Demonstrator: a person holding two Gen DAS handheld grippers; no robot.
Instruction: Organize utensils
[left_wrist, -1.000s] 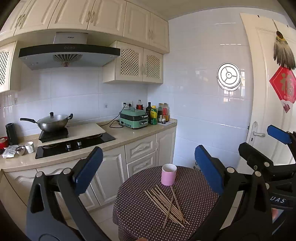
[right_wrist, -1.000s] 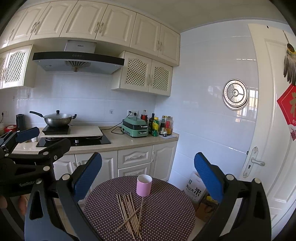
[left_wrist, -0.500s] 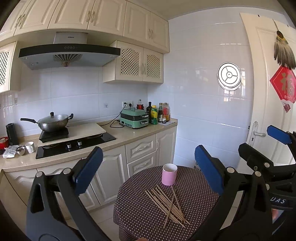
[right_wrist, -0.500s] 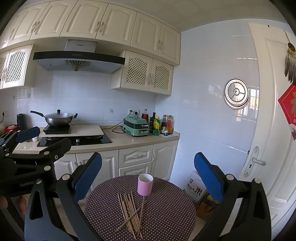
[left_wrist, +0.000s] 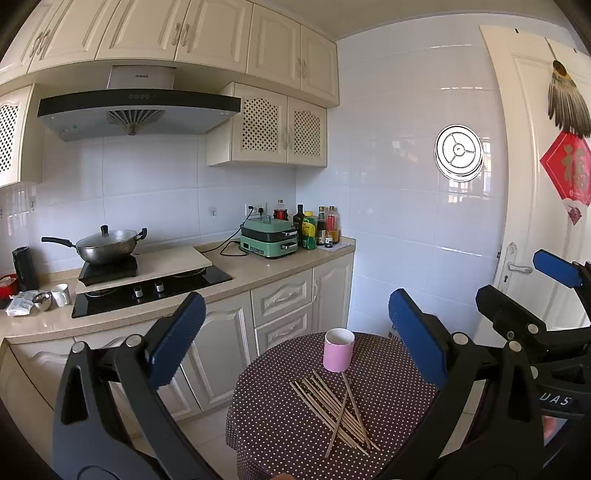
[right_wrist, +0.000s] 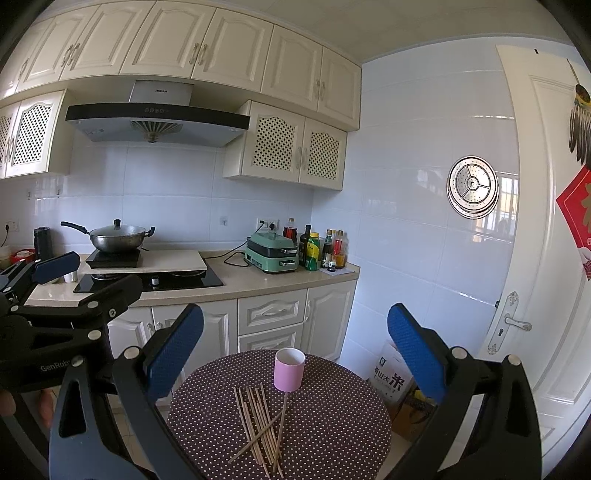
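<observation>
Several wooden chopsticks (left_wrist: 332, 408) (right_wrist: 260, 421) lie loose in a rough bundle on a small round table with a dark polka-dot cloth (left_wrist: 273, 413) (right_wrist: 332, 417). A pink cup (left_wrist: 338, 350) (right_wrist: 289, 369) stands upright just behind them. My left gripper (left_wrist: 295, 343) hovers above the table, open and holding nothing. My right gripper (right_wrist: 295, 349) is likewise open and holds nothing, high over the table. Each gripper shows at the edge of the other's view: the right gripper (left_wrist: 524, 291) and the left gripper (right_wrist: 92, 277).
A kitchen counter (left_wrist: 240, 275) runs behind the table with a hob, a wok (left_wrist: 105, 247), a green cooker (left_wrist: 269, 236) and bottles. A white door (right_wrist: 535, 295) is to the right. A rice bag (right_wrist: 391, 376) stands on the floor beside the table.
Both views have shifted slightly; the table and cup sit a touch closer. Both grippers stay open and the chopsticks have not moved.
</observation>
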